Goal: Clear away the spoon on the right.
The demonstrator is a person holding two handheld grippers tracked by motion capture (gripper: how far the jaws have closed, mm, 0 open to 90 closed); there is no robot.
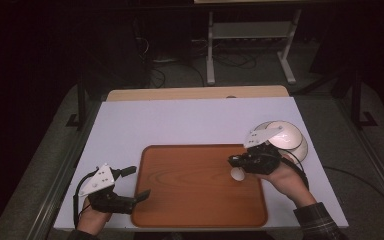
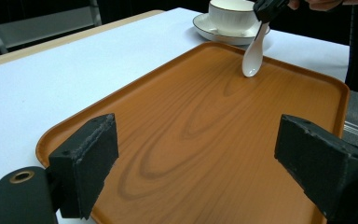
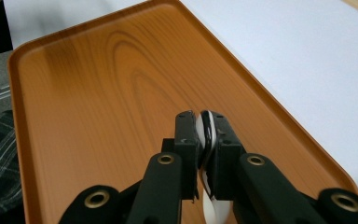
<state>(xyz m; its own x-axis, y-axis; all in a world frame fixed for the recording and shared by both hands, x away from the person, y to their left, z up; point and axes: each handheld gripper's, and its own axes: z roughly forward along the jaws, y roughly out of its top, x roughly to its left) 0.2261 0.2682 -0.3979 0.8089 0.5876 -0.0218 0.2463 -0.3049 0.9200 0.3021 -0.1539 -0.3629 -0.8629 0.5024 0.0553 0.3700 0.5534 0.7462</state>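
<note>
While the right gripper (image 1: 241, 162) clamps the white spoon (image 1: 237, 174), its bowl hangs over the tray (image 1: 190, 200).
High view: left gripper (image 1: 135, 182) spread, idle. Left gripper view: spoon (image 2: 253, 56) near the cup (image 2: 230, 14); lower gently. Right gripper view: keep the handle (image 3: 206, 130) pinched.

A lab or test room is suggested: a light wooden table (image 1: 195, 93) covered by a white sheet (image 1: 180, 122) is set on grey carpet (image 1: 330, 115), loose black cables (image 1: 230, 57) are seen beneath a white metal bench frame (image 1: 250, 45), and dark surroundings are kept unlit.
</note>
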